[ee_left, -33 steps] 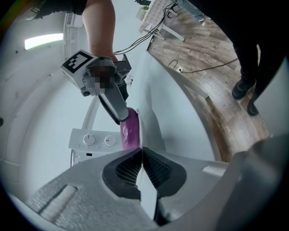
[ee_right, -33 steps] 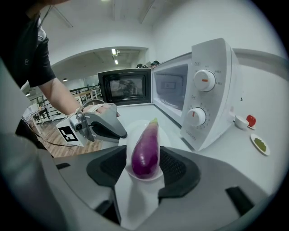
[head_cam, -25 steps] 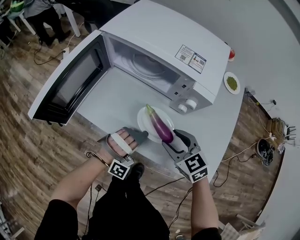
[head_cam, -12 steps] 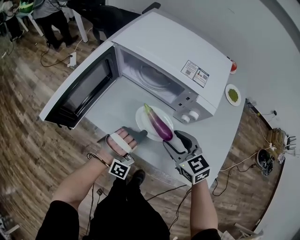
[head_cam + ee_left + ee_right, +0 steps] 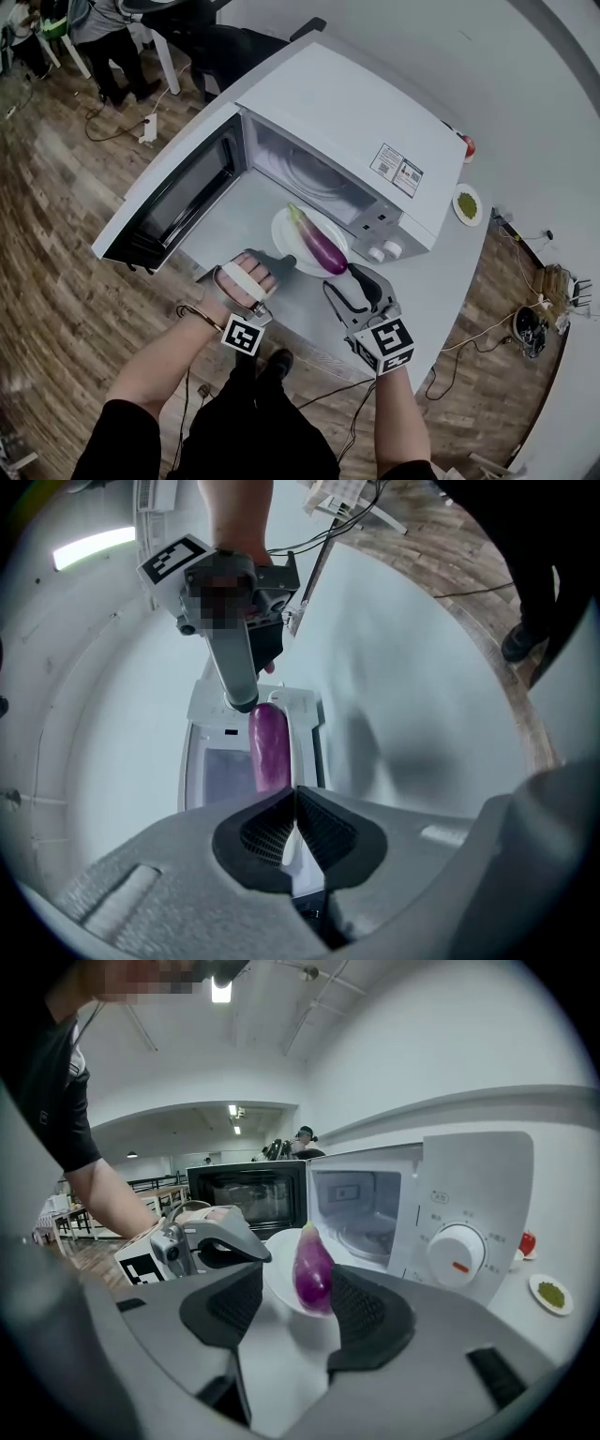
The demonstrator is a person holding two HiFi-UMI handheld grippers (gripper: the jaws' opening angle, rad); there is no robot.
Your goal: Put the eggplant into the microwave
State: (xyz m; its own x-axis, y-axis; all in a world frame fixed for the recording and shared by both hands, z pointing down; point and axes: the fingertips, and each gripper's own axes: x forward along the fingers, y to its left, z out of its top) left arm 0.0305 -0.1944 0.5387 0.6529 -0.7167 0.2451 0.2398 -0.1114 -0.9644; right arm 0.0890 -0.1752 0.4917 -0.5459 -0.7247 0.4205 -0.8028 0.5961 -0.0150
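Fingers [image 5: 262,832] of the left gripper [image 5: 296,794] are pinched shut on the left rim of a round white plate [image 5: 286,234]. The right gripper [image 5: 295,1283] has its fingers apart at the plate's near edge, around the near end of a long purple eggplant [image 5: 319,246]. The eggplant lies on the plate, just in front of the open white microwave [image 5: 347,103], not inside. Its door [image 5: 173,192] hangs out to the left, over a pale grey table [image 5: 427,272].

Purple eggplant [image 5: 317,242] with green tip, white plate [image 5: 285,231], white microwave [image 5: 347,103], brown wood-grain floor [image 5: 47,281].
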